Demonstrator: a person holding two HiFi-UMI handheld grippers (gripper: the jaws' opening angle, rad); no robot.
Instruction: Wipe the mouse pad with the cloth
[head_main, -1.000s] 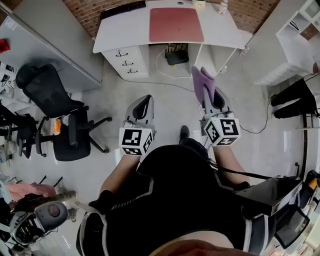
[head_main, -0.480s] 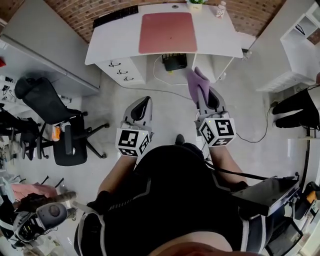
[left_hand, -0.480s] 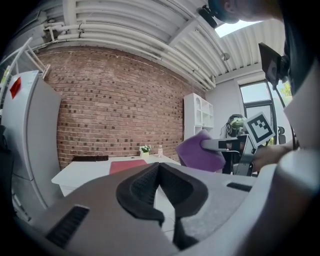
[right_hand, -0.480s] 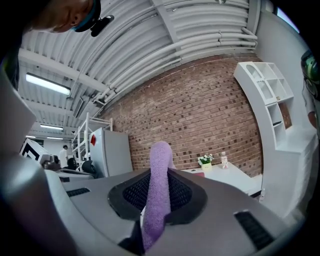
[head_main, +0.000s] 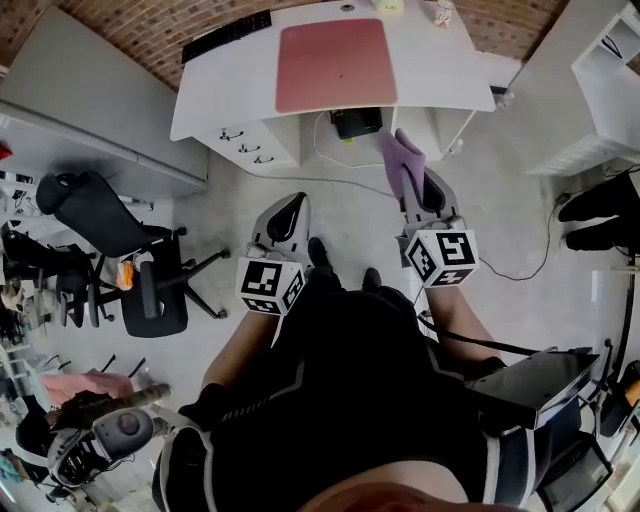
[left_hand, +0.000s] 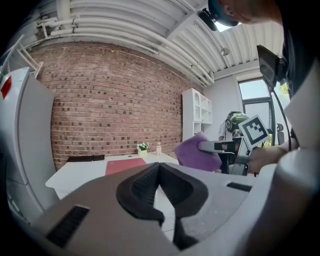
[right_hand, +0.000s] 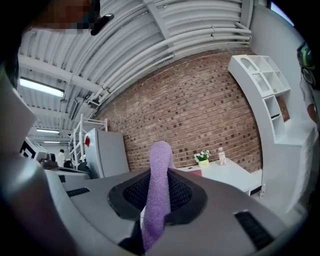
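**A:** ok, what's actually different from a second ago?

**B:** Mostly you. You've stepped closer to the desk. It fills more of the head view now, and your shoes peek out below you. Both grippers ride in front of you, short of the desk, same as before. Your left gripper has its jaws pressed together with nothing in them. Your right gripper is clamped on the purple cloth, which sticks out past the jaws toward the desk's front edge.

**A:** and the pad?

**B:** The red mouse pad lies flat mid-desk, well apart from the cloth, with a keyboard at the desk's far left corner. I'd say wiping hasn't started and you're on the approach. Next you need to get the cloth over that front edge.
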